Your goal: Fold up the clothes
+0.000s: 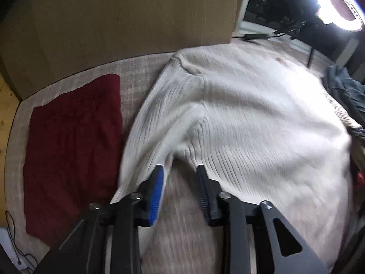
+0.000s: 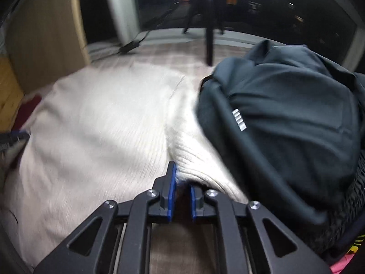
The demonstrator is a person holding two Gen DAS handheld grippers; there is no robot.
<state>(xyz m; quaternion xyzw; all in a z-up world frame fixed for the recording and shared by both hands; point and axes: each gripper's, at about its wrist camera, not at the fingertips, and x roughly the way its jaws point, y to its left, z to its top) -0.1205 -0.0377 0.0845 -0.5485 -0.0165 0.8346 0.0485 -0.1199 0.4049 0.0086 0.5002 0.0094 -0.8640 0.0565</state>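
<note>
A cream ribbed sweater [image 1: 239,118] lies spread on a beige woven surface [image 1: 139,73]. My left gripper [image 1: 180,173] is open, its blue-padded fingers at the gap between the left sleeve and the body; the left pad touches the sleeve edge. In the right wrist view the sweater [image 2: 102,118] fills the middle. My right gripper [image 2: 181,180] has its jaws narrowly apart at the ribbed cuff of the right sleeve [image 2: 194,159]; whether it pinches the cloth is unclear.
A folded dark red garment [image 1: 73,141] lies left of the sweater. A heap of dark clothes [image 2: 285,125] sits on the right, over the sleeve. A cardboard panel [image 1: 125,16] stands behind. A tripod leg [image 2: 208,45] and a cable [image 2: 130,45] are at the back.
</note>
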